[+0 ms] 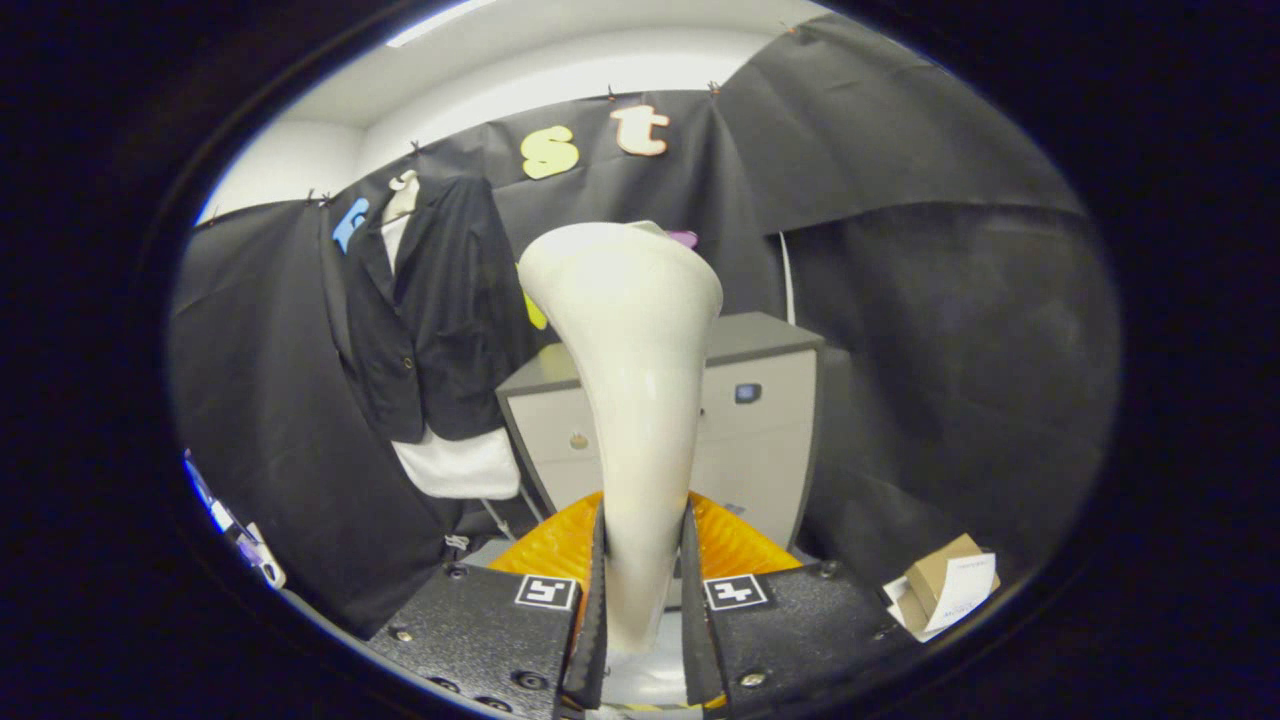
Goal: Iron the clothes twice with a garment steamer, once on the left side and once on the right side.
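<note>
My gripper (643, 585) is shut on the cream-white garment steamer (632, 360), both fingers pressing its narrow handle. The steamer stands upright between the fingers, its wide head well above them. The clothes hang on the booth wall beyond and to the left of the steamer: a black jacket (440, 310) over a white shirt (458, 462) on a hanger. The steamer head is apart from the clothes, to their right.
A grey cabinet (770, 420) with drawers stands behind the steamer. An orange ribbed object (735, 545) lies just beyond the fingers. A small cardboard box with white paper (945, 590) sits to the right of the fingers.
</note>
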`<state>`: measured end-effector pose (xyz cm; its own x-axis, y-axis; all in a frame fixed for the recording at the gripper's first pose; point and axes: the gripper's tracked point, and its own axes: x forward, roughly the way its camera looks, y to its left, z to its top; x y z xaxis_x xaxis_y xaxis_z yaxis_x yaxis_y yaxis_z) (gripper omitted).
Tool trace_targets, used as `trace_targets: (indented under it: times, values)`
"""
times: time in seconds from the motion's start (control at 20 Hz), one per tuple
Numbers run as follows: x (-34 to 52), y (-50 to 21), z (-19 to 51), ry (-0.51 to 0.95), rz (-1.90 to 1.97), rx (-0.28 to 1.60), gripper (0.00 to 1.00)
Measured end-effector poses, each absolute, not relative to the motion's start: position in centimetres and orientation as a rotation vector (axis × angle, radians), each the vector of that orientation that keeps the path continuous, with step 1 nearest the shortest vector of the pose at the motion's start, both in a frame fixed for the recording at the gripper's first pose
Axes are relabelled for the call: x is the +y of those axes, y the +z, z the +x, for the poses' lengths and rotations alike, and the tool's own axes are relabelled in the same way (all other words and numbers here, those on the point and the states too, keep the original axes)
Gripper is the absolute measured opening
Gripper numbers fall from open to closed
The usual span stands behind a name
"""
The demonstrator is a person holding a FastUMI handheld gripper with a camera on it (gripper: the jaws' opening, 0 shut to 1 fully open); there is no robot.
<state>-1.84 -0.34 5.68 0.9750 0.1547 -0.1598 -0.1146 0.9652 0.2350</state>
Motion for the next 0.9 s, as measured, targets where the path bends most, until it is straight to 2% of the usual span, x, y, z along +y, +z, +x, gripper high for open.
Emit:
trace_targets:
  times: [0.35,0.9]
  values:
    - [-3.3,1.7,-6.1,0.149,0.226,0.223,0.33]
    - [-2.3,1.9,-5.8,0.190,0.215,0.221,0.33]
